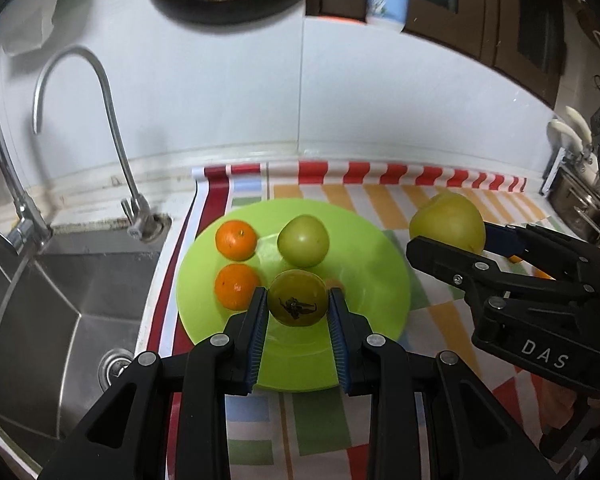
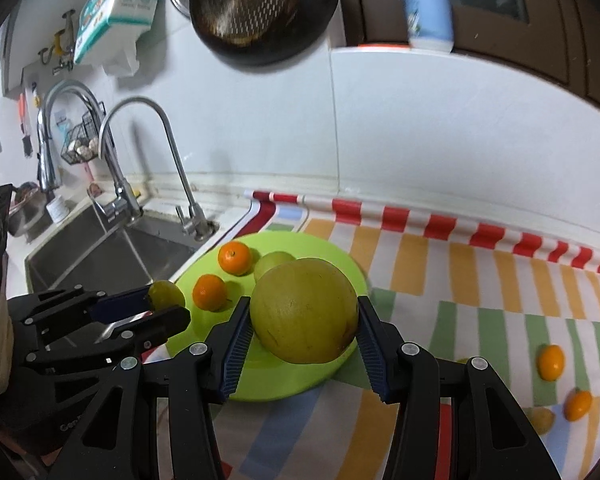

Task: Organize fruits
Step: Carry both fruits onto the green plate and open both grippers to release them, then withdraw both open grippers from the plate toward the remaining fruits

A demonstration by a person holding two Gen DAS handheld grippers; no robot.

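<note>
A lime green plate [image 1: 364, 280] [image 2: 300, 380] lies on the striped cloth beside the sink. On it lie two oranges [image 1: 236, 240] [image 1: 236, 286] and a green fruit [image 1: 303, 241]. My left gripper [image 1: 298, 300] is shut on a small olive-green fruit [image 1: 297, 298] with a dark mark, held over the plate's front. My right gripper [image 2: 304, 320] is shut on a large yellow-green fruit [image 2: 304, 316], held over the plate's right edge; it also shows in the left wrist view [image 1: 448, 222].
A steel sink [image 1: 52, 312] with two taps [image 1: 112, 128] lies left of the plate. Three small orange and yellow fruits [image 2: 551, 362] [image 2: 578, 404] [image 2: 540, 420] lie on the cloth [image 2: 480, 300] at the right. A pan [image 2: 260, 8] hangs on the wall above.
</note>
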